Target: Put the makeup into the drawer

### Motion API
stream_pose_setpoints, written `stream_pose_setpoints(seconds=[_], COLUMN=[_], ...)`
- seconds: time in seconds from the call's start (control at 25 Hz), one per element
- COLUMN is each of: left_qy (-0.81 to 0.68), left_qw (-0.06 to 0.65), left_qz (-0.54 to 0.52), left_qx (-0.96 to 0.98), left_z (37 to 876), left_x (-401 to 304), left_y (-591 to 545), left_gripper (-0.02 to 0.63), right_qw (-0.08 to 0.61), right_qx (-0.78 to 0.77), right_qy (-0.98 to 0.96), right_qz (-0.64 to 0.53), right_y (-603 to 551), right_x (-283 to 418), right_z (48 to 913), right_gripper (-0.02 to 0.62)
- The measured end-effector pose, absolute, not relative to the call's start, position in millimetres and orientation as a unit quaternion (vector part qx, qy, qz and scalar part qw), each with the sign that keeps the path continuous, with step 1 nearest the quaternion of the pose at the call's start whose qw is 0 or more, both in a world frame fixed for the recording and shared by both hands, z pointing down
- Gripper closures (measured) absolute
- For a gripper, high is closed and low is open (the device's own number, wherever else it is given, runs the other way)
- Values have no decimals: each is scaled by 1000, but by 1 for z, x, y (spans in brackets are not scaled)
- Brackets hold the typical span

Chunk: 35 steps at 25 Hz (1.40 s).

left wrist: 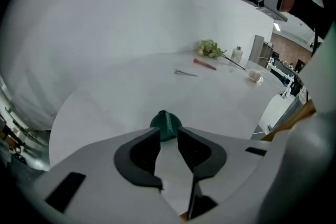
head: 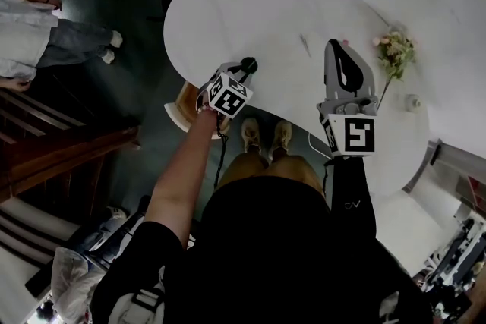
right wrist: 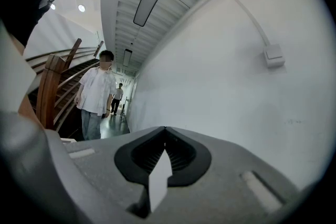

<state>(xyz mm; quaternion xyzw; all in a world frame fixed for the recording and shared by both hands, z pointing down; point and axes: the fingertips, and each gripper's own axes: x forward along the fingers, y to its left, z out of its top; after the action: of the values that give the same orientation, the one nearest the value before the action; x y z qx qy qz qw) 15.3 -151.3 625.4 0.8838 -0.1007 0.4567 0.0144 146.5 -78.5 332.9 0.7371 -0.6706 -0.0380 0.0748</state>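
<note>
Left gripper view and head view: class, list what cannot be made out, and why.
- Green thing, left gripper view: lower part hidden by the left gripper; kind unclear.
- Thin grey item, same view: too small to name.
- Wooden thing, head view: partly behind the gripper; drawer or not, unclear.

I find my left gripper [left wrist: 168,132] pitched downward, jaws standing apart. My right gripper [right wrist: 165,134] points level, jaws closed together. The left forearm [head: 181,174] is bare, the right forearm [head: 351,197] sleeved; both reach forward.
</note>
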Motion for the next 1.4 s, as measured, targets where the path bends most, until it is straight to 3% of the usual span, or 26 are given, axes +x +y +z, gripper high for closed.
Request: stream_pose_setpoints(seconds=[0.2,0.36,0.56,1.4], left_qy=[-99,-97,-88,-85], left_qw=[22,23,28,10], left_qz=[472,471,468,431], left_qx=[876,877,879,898], left_z=[639,640,637,594], left_x=[12,9,13,38], left_y=[-151,-149,-150,-158], left_gripper=[508,561,580,583], right_qw=[76,77,78,73], right_qx=[737,737,737,738], right_qy=[-671,-671,-671,-669], right_qz=[-36,-35,-34,-36], right_y=[-78,-78,-79,-92], right_x=[145,143,145,154], right_z=[335,335,336,331], right_gripper=[591,591,591,591])
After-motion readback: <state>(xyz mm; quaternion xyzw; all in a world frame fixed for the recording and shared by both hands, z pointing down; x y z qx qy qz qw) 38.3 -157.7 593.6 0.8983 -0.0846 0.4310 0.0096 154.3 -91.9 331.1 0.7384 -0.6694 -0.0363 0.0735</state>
